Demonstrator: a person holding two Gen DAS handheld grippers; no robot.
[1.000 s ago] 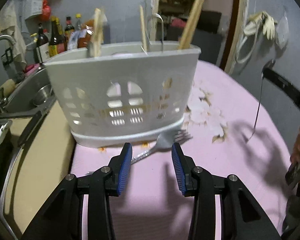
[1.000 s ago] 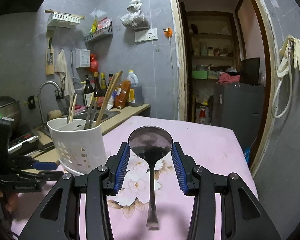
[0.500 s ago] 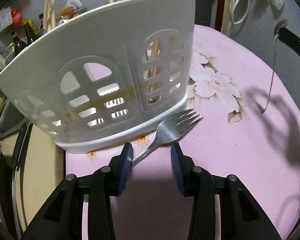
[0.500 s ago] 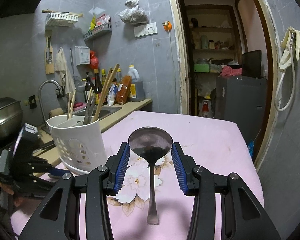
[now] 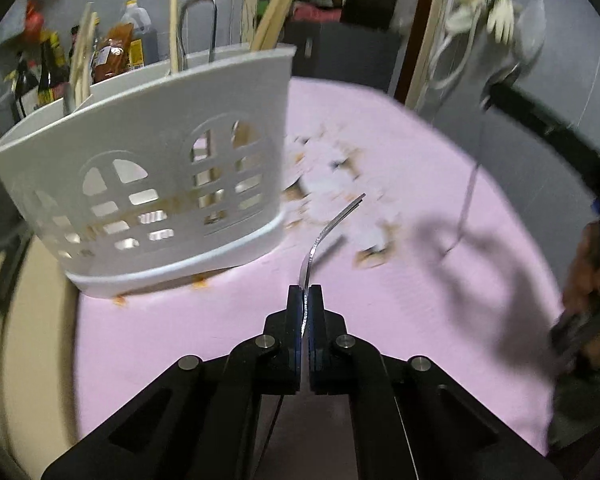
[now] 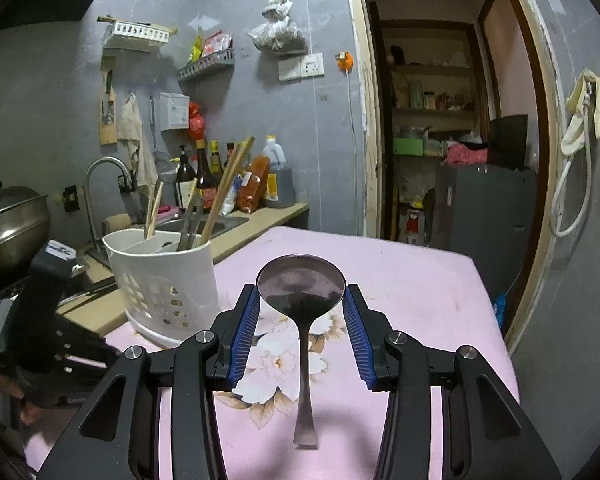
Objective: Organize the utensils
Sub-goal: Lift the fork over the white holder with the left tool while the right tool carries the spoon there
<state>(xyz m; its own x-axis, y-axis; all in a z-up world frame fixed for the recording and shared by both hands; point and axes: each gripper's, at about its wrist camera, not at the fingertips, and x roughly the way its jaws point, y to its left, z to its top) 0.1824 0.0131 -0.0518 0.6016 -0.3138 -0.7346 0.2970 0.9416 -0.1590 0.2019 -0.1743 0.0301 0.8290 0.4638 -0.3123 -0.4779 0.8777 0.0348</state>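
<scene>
My left gripper (image 5: 305, 292) is shut on the handle of a metal fork (image 5: 328, 230), held edge-on above the pink tablecloth with its tines pointing away. The white utensil caddy (image 5: 160, 184) stands just left of the fork; it also shows in the right wrist view (image 6: 164, 280), with chopsticks (image 6: 228, 184) and other utensils in it. My right gripper (image 6: 300, 308) holds a large metal spoon (image 6: 302, 300) by its bowl, between the blue pads, handle hanging down above the cloth. My left gripper (image 6: 40, 320) shows at the lower left.
The table has a pink floral cloth (image 6: 400, 300). A sink and faucet (image 6: 104, 184), bottles (image 6: 204, 176) and a pot (image 6: 8, 224) sit on the counter to the left. A doorway (image 6: 440, 140) and hanging rubber gloves (image 6: 592, 108) are to the right.
My left gripper has closed on the fork's handle and lifted it off the cloth, turning it on edge. My right gripper holds the spoon as before, almost still.
</scene>
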